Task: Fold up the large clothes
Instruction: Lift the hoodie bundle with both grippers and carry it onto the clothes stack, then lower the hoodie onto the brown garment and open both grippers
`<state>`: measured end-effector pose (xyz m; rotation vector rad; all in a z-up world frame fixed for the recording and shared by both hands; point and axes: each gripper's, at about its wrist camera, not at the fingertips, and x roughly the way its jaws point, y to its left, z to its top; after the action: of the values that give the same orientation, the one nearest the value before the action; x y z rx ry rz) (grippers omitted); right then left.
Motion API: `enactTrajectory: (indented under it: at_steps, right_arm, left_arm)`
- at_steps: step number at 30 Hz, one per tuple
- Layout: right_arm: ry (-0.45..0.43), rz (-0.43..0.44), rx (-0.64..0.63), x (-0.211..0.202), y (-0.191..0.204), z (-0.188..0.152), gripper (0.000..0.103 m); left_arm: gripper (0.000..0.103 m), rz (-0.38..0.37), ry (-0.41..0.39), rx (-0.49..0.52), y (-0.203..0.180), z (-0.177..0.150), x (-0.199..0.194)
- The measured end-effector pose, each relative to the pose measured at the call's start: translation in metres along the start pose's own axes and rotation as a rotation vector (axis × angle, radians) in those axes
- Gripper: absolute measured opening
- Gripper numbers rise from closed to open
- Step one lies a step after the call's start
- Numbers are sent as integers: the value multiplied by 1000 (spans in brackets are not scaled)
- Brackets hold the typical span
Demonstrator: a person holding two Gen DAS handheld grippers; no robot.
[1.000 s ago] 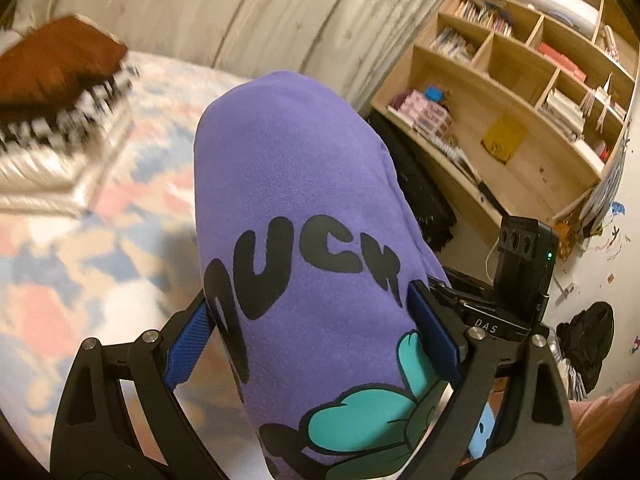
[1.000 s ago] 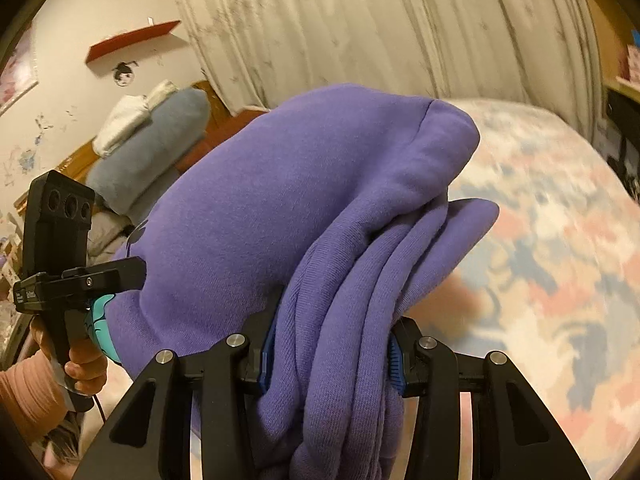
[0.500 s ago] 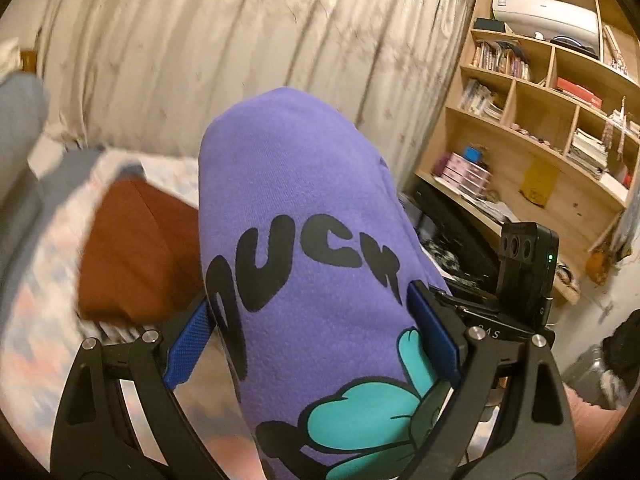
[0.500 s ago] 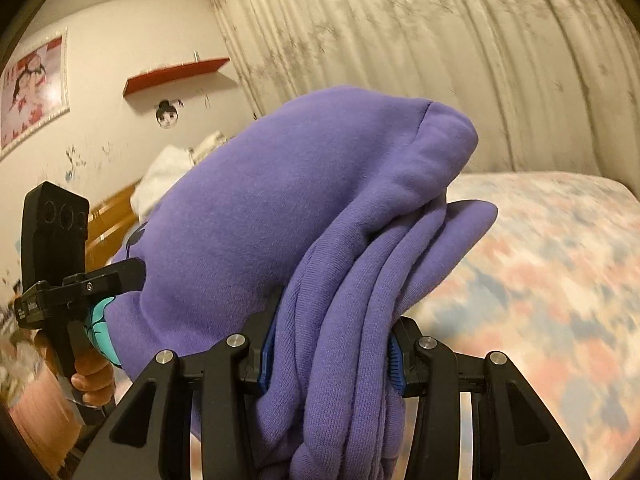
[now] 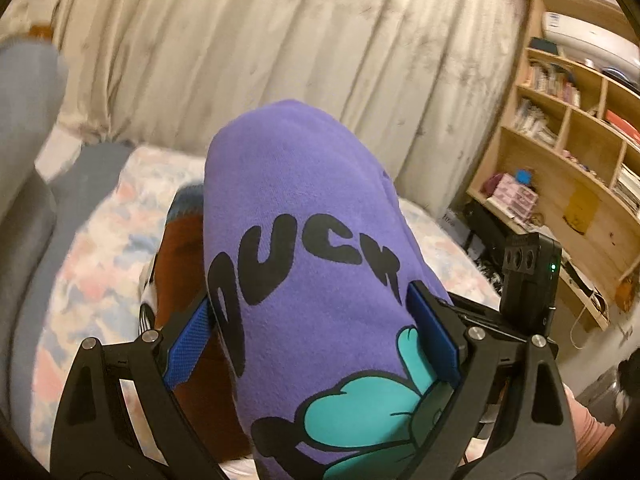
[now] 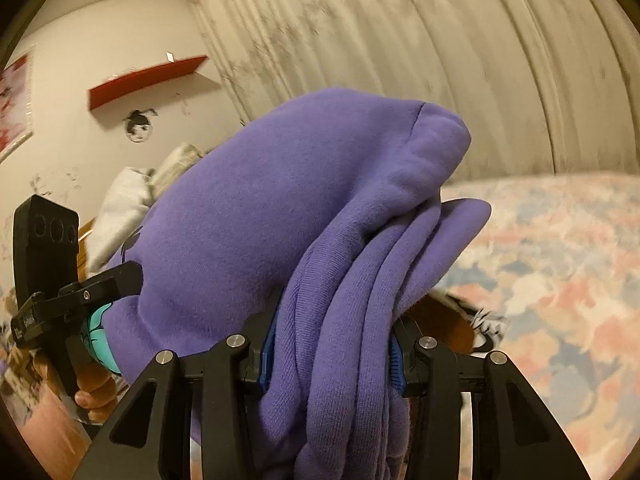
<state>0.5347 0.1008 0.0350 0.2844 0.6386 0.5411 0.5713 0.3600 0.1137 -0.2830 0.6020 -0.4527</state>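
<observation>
We see the left claw (image 5: 312, 338) clenched on the folded purple sweatshirt (image 5: 308, 272), blue pads pressing both sides of the print. Right claw (image 6: 330, 354) grips the bunched folds at its other edge (image 6: 348, 320). Sweatshirt is held in the air between both, above the bed (image 6: 560, 272). Past it, a brown garment (image 5: 180, 248) on the bed, then curtain (image 5: 260, 48); shelves (image 5: 568, 152) far right.

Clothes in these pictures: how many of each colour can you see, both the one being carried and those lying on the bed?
Purple: 1, the folded purple sweatshirt, clamped in the left gripper and the right gripper.
Brown: 1, the brown garment on the bed.
Black-and-white: 1, the patterned piece under it, mostly hidden.
Total: 3
</observation>
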Motion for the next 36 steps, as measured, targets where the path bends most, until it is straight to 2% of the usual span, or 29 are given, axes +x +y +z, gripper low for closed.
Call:
enactTrajectory:
  at_steps: [3,5,8,11,13,17,18,20,21,22,24,27,30,33,36]
  right_arm:
    - [89,-22,47,62,-27,-29,42]
    - [98,-42,46,91,-36,-45,44]
    - [93,-27,58,108,-45,-59,47]
    - [125,-63,18,106,-42,-64,58]
    - [136,-84,-16,88,-38,-58,68]
    - [89,-119,-77,53,-42,-50,68]
    - [64,-124,-83,44,-42,-48,68]
    - [6,-142,-89,22,-41,-46,68]
    - [-20,-157,-95,13,-41,-46,63]
    - [-34,-162,-102,6,-40,-46,50]
    - [-22,-157,-112,6,-38,-44,34]
    - [22,-128,-107,10,-25,-45,30]
    - [78,-126,-111,24,-19,-44,30]
    - [149,-188,-115,48,-10,-55,30]
    - [165,-213,-117,65,-18,-70,27]
  left_arm:
    - [91,30,62,-27,38,-27,40]
    - [92,38,39,-9,52,-43,50]
    - [94,27,0,-12,59,-49,54]
    - [94,68,-1,8,56,-53,51]
    - [94,118,-8,36,43,-58,45]
    - [91,230,-46,107,16,-55,20]
    - [86,240,-70,126,9,-54,11]
    - [66,258,-80,150,-6,-50,0]
    - [49,263,-66,164,-14,-49,-2]
    - [37,276,-52,172,-20,-49,-1]
    - [30,289,-31,194,-35,-51,1]
    - [29,279,-21,239,-58,-56,5]
    - [29,332,54,292,-73,-67,23]
    - [29,403,81,329,-77,-80,38]
    - [29,403,95,310,-75,-85,41]
